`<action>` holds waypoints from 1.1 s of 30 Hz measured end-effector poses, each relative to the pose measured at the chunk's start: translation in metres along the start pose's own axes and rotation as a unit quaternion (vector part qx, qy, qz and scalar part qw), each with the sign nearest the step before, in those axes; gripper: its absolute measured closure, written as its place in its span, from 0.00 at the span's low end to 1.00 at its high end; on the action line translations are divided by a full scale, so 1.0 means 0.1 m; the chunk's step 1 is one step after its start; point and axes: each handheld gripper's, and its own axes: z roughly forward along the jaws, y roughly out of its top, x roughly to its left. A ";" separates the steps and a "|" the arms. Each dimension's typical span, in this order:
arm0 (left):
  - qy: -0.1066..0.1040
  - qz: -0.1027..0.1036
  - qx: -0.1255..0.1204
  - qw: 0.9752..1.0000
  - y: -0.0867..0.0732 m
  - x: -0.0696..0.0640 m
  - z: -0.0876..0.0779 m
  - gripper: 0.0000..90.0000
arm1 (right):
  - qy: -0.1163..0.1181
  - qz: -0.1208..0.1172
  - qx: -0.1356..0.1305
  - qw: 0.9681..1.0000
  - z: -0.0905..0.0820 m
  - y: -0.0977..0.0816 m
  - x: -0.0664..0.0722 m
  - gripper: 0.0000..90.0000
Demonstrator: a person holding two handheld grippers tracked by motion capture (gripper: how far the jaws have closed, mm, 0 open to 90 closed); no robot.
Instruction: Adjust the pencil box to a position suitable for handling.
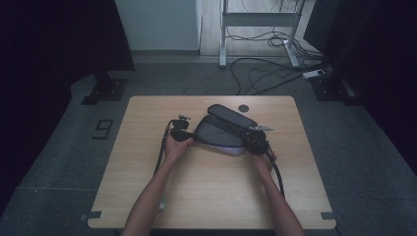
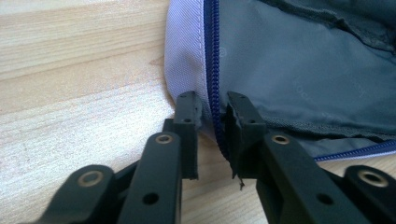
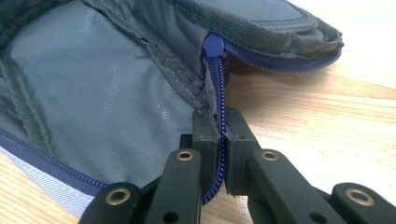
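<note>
Lying near the middle of the light wooden table (image 1: 206, 191), toward its far half: a soft pouch of pale lilac fabric with grey lining and a dark blue zip (image 1: 220, 133), unzipped, its dark padded flap (image 1: 231, 116) folded up and back toward the far edge. Just beyond the flap, a small dark round disc (image 1: 243, 108) set in the tabletop.

At the pouch's left end, the left gripper (image 2: 211, 108), held in the left hand (image 1: 174, 147), black cable (image 1: 160, 155) trailing back toward the near edge. Jaws a little apart, straddling the zip-edged rim of the pouch, one tip on the lilac outer side, the other on the grey lining side; not pressed together on the fabric, though grip hard to judge.

At the pouch's right end, the right gripper (image 3: 223, 123), held in the right hand (image 1: 263, 162). Jaws drawn together, clamped on the blue zipper tape (image 3: 217, 88) at the rim, just below the round blue end stop (image 3: 213, 45) where flap and body meet. Grey lining with faint printed lettering spread open to the left in the right gripper view.

Beyond the table, grey floor, loose cables and a white desk frame (image 1: 258, 22).
</note>
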 end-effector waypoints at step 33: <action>-0.038 0.012 -0.041 0.998 0.00 -0.01 -0.57 0.96 | 0.022 -0.023 -0.069 0.997 -0.58 0.32 0.23 0.95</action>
